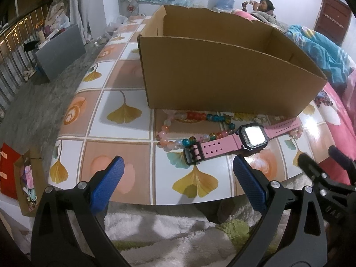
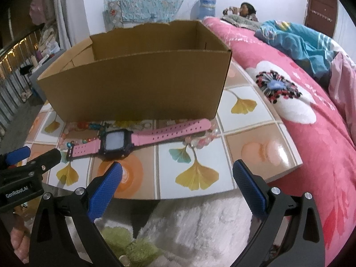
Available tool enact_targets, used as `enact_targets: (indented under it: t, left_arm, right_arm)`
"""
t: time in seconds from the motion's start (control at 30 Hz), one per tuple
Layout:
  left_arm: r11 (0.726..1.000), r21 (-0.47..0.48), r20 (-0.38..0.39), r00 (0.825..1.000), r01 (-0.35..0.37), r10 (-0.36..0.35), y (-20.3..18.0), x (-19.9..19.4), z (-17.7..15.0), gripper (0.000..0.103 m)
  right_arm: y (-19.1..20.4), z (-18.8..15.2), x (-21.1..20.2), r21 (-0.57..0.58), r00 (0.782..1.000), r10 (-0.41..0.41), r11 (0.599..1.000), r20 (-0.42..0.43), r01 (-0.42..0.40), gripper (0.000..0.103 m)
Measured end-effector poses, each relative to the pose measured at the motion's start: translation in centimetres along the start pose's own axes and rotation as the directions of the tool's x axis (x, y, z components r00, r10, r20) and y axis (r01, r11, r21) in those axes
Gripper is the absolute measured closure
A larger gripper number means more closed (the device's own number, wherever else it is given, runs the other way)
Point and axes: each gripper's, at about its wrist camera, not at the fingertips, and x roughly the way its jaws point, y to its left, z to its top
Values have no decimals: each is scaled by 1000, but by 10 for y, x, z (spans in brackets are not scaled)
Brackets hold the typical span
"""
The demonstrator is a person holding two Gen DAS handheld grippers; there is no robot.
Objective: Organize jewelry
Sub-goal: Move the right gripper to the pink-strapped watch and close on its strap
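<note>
Both the left gripper [image 1: 178, 166] and right gripper [image 2: 178, 171] hang wide apart, holding nothing. The watch [image 1: 242, 141] lies at 12 o'clock, touching the beads [image 1: 175, 142], with the box [image 1: 222, 75] beyond.

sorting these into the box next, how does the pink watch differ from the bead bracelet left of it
The pink watch is a flat perforated strap laid out straight with a dark square face; the bead bracelet is a closed loop of round, multicoloured, translucent beads. The watch's strap crosses over the bracelet. Both lie on the table before the cardboard box.

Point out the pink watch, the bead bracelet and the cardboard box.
Pink-strapped digital watch [image 1: 253, 136]: left wrist view, its screen.
Multicoloured glass bead bracelet [image 1: 165, 142]: left wrist view, near-left beads.
Open brown cardboard box [image 2: 133, 84]: right wrist view, front wall.
</note>
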Motion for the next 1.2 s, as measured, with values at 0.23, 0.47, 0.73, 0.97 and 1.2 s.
enact_targets:
  t: [0.23,0.47,0.73,0.97,1.2]
  left_arm:
    - [1000,30,-2,1000,-2,2,6,8,1,8]
    - [994,106,85,996,21,-30,0,1,7,8]
    - [978,152,158,973,144,-168,-3,-8,12,8]
    - [965,116,157,955,237,-253,0,-11,12,8]
    - [950,65,156,937,306,-313,8,-14,15,8]
  right_arm:
    - [-2,2,-9,-42,996,-5,999,91,9,6]
    - [-5,-6,-16,-53,988,9,999,152,-1,6]
    - [-13,-12,-20,-39,983,12,999,185,-5,6]
    - [-14,-17,-20,-41,981,37,999,190,-29,6]
    - [-15,-15,-21,-34,976,56,998,208,-50,6]
